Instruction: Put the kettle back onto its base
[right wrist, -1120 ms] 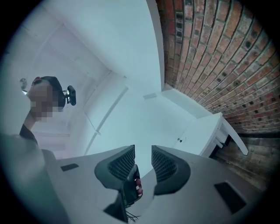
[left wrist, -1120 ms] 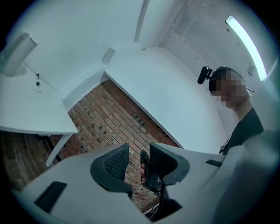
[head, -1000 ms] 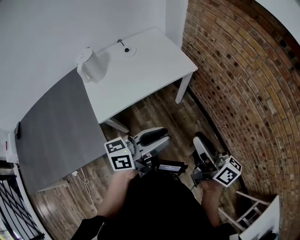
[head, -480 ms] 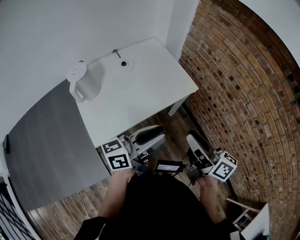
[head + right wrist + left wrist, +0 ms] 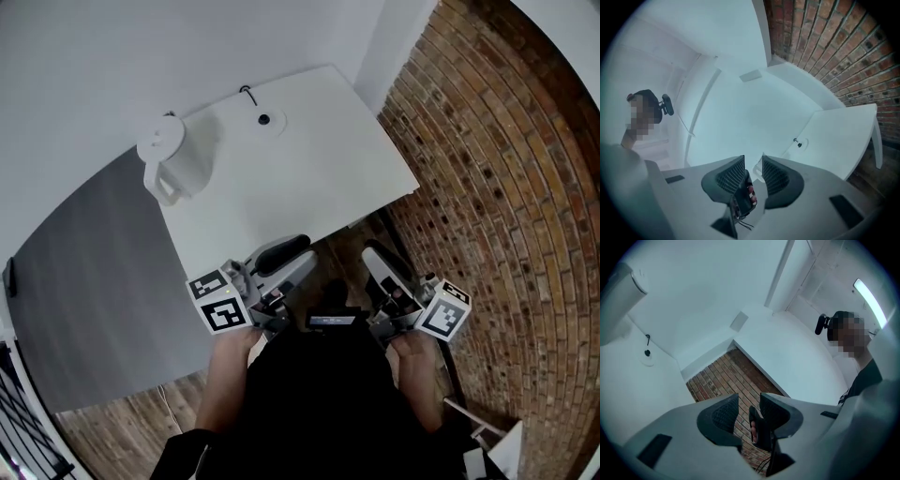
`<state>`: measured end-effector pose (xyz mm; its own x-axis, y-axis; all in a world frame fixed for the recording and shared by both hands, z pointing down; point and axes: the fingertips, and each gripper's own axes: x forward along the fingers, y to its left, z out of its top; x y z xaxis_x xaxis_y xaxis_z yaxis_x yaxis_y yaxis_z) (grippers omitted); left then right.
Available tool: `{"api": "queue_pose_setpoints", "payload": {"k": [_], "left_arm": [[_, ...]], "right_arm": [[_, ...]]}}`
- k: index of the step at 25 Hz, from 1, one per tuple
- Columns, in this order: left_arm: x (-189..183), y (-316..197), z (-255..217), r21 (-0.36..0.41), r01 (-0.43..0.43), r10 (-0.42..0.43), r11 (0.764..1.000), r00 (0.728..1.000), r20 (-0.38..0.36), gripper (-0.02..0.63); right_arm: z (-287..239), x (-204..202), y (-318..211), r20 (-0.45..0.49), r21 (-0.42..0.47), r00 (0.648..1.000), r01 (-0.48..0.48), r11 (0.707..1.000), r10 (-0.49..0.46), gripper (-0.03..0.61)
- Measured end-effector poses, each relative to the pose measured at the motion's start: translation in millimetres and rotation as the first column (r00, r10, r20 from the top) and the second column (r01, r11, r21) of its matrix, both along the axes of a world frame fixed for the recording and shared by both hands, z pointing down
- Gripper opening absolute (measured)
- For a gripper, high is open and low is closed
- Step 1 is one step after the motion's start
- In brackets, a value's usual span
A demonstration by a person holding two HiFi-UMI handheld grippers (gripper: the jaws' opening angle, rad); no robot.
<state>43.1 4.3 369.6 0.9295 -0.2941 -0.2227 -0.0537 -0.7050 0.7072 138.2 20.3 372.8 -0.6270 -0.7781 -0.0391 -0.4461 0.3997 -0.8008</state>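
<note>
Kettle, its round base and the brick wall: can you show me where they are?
kettle [image 5: 190,161]: head view, on its white body.
base [image 5: 264,119]: head view, on the dark knob in its middle.
brick wall [image 5: 506,187]: head view, on the bare bricks at the right.

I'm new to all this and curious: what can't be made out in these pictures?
White plastic kettle: left gripper view, cut off by the left edge.
Its contents: head view, closed lid hides them.
Small round white kettle base: right gripper view, too small for detail.
</note>
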Motion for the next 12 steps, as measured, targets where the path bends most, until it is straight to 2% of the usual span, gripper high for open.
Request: {"api": "queue_pose_setpoints", "payload": {"k": [6,12], "left_arm": [[-11.2,-45.6,7.5,-0.009,0.132,-0.132,0.991,0.991,0.039,0.140],[4.5,-92.1,0.9,0.003,0.240,-0.240,0.971,0.968,0.073,0.140]], "right_arm": [[11.3,-9.8,-57.7,0.038,-0.012,0.991,0.132,0.991,-0.131,0.101],[4.7,-1.5,-126.1,0.064,0.008,0.963,0.263,0.965,-0.263,0.101]]}}
